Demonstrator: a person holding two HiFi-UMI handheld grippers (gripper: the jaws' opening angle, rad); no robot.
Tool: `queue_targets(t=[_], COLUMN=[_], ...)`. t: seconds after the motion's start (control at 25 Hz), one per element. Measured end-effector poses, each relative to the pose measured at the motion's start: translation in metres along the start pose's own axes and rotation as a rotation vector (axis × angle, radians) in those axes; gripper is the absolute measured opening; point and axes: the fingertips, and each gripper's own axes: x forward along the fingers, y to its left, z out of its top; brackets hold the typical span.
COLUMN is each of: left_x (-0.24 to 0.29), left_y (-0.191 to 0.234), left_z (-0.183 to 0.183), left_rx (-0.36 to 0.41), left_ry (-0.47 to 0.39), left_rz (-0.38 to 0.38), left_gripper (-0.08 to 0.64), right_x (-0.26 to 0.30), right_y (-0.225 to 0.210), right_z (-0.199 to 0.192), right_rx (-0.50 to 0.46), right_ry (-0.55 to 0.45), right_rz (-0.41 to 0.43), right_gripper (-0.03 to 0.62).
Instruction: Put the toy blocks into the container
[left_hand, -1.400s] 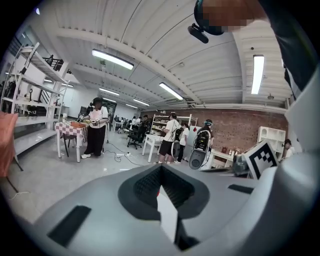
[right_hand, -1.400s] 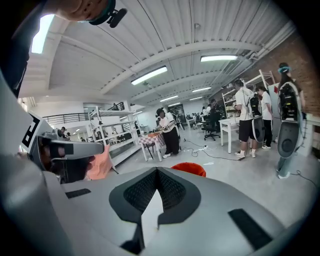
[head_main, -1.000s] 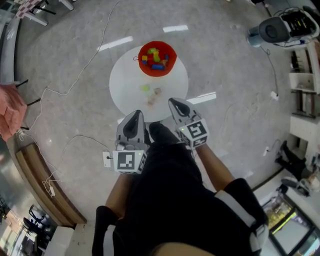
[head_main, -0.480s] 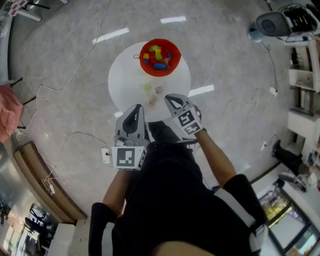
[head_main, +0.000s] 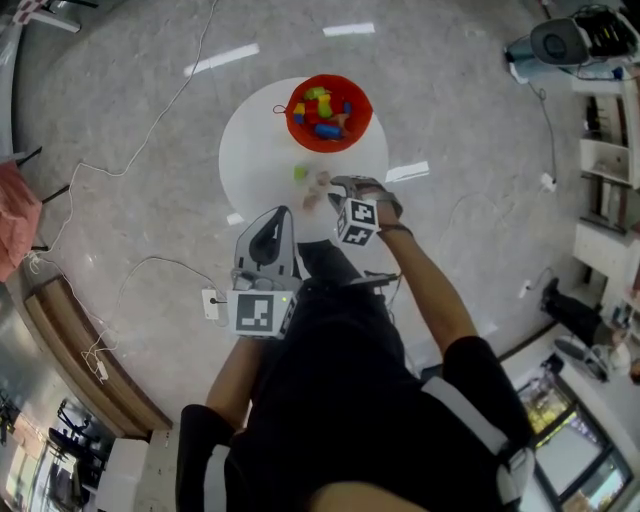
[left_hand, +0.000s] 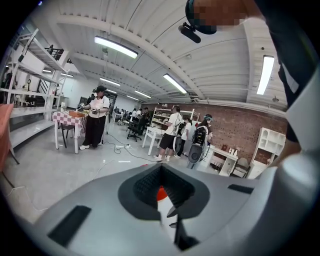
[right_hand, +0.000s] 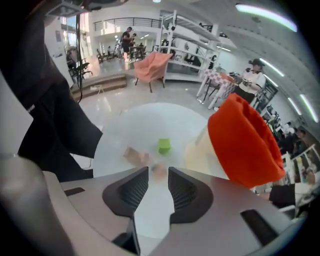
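My right gripper (head_main: 335, 186) points steeply down over the near part of the round white table (head_main: 255, 150). Its jaws have just been opening and now stand apart with nothing clamped. In the right gripper view a small, blurred pale block (right_hand: 159, 171) lies on the tabletop just past the tips, in line with the gap. A tan block (right_hand: 134, 156) lies just to its left, and a green block (right_hand: 164, 145) sits a little farther on, apart from both.

The red container (head_main: 293, 118) stands toward the table's far edge, already holding a heap of coloured blocks (head_main: 325, 108). From the right gripper it bulks large on the right side, its wall (right_hand: 245, 142) near the jaw on that side. To the left of the loose blocks the tabletop is bare out to its rim, so that flank is the roomier one.

My left gripper (head_main: 281, 214) hangs back at the table's near edge, beside the person's dark clothing, well clear of the blocks. Its jaws (left_hand: 161, 170) are pressed together with nothing in them; only a thin slit shows between the pads.

Around the table the grey floor lies open. A thin cable (head_main: 150, 150) trails across it on the left, well away from the table's edge.
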Motion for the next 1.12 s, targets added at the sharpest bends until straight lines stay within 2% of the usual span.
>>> queue_targets(t=[0.2, 0.68, 0.96, 1.12], left_x=[-0.001, 0.003, 0.001, 0.0], left_y=[0.011, 0.031, 0.04, 0.041], left_z=[-0.005, -0.015, -0.017, -0.018], left_rx=[-0.006, -0.049, -0.065, -0.063], left_ry=[0.017, 0.049, 0.063, 0.069], left_rz=[0.015, 0.046, 0.058, 0.056], left_gripper=[-0.008, -0.008, -0.008, -0.008], right_x=[0.034, 0.077, 0.088, 0.086], right_y=[-0.005, 0.0, 0.004, 0.002], right_z=[-0.013, -0.023, -0.026, -0.029], right_rx=[-0.142, -0.24, -0.233, -0.138], right_ry=[0.101, 0.163, 0.184, 0.164], right_rz=[0.052, 0.14, 0.165, 0.142], right_gripper=[0.112, 0.124, 0.124, 0.124])
